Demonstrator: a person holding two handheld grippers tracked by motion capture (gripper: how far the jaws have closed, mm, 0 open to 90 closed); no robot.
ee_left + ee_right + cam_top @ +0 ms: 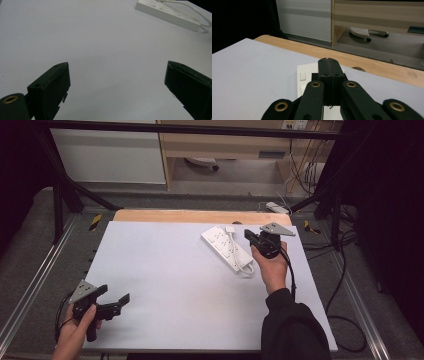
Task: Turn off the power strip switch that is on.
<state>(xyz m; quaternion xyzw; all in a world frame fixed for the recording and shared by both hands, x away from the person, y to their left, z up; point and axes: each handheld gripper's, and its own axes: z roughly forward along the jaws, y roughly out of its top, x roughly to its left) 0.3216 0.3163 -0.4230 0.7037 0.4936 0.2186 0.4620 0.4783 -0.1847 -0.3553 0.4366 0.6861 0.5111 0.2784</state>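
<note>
High view: white plastic power strip (226, 247), oblong, with its looped white cord (244, 265), lies on the matte white table (165, 285); right gripper (248, 235) hovers beside its far end, nothing grasped yet.
Left gripper view: left gripper (117, 72) spread wide, empty, well short of the strip.
Right gripper view: jaws pressed together over the strip's far end.

I work in what looks like a lab or test room: my worktop (165, 285) wears a plain white sheet inside a black metal frame (65, 180), cables (305, 175) trail over grey carpet (30, 255), and pale cabinets (110, 155) line the wall.
</note>
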